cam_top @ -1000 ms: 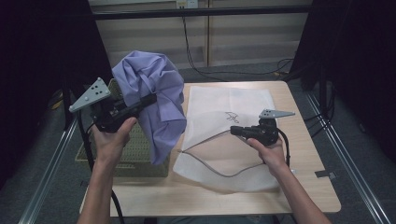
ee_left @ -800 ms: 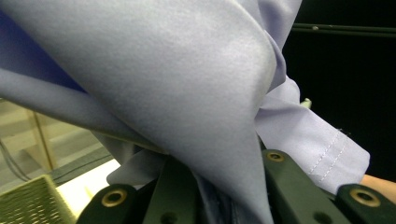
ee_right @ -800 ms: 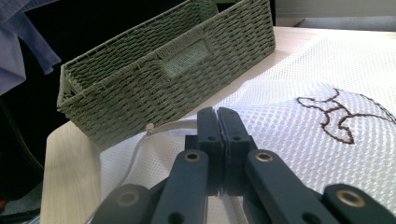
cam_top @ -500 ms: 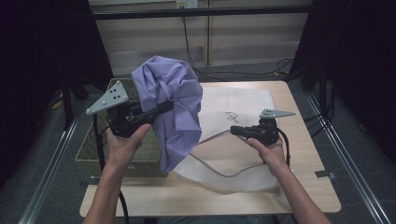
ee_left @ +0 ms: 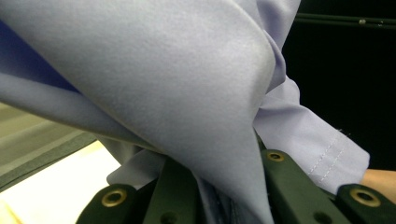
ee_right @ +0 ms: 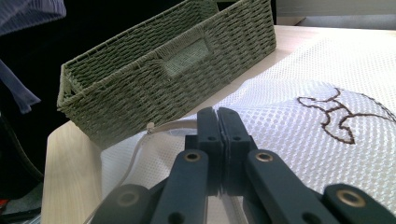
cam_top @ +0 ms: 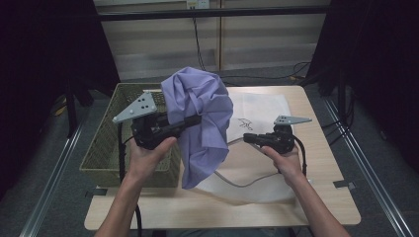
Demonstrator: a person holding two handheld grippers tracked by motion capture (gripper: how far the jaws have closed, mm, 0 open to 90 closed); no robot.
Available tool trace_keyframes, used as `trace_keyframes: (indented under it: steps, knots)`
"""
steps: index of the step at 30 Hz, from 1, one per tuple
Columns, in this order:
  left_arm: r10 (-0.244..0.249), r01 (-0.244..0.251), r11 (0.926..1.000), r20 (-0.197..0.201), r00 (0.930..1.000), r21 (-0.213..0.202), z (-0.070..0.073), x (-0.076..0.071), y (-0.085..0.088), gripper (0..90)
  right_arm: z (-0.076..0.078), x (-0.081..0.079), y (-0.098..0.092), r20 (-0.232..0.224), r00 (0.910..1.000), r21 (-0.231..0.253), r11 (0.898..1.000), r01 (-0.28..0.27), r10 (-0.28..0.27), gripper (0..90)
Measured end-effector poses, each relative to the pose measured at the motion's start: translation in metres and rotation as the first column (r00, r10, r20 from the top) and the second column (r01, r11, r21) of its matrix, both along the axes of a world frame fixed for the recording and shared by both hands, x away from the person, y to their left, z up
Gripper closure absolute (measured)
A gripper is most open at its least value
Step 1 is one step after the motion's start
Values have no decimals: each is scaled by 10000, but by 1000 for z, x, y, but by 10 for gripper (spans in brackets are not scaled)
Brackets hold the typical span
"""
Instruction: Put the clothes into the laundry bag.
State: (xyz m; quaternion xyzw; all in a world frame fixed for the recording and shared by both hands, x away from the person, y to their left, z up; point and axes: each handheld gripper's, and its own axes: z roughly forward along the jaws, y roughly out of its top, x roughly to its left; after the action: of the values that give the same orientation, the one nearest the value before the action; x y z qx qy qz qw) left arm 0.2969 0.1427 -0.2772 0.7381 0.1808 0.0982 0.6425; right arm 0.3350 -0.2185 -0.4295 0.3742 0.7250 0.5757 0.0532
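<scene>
L gripper (cam_top: 190,120), jaws clamped on the purple shirt (cam_top: 202,123), has carried it from above the basket (cam_top: 106,148) toward the counter's middle; it now hangs over the mesh bag (cam_top: 257,111). R gripper (cam_top: 248,138), jaws closed on bag's edge, hasn't moved. Prob bagging comes next.

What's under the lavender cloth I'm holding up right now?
Under the lavender cloth, held by the left gripper, lie the white mesh bag and wooden table. The bag's part behind the cloth is hidden; the basket stands beside it.
</scene>
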Motion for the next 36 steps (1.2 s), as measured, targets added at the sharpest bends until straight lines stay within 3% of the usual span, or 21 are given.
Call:
trace_keyframes:
  steps: [17,23,36]
  knots:
    - [-919,941,9947,-506,9945,427,-24,-4,-33,827,0,-1,-2,-11,10000,10,10000,25,-25,889]
    - [-1389,1449,9869,-831,9868,715,-35,-3,-49,827,1,0,-3,-11,10000,70,10000,18,-18,889]
    - [-1779,1934,9743,-1316,9752,1156,-61,0,-66,827,1,0,-3,-40,10000,73,10000,3,-3,889]
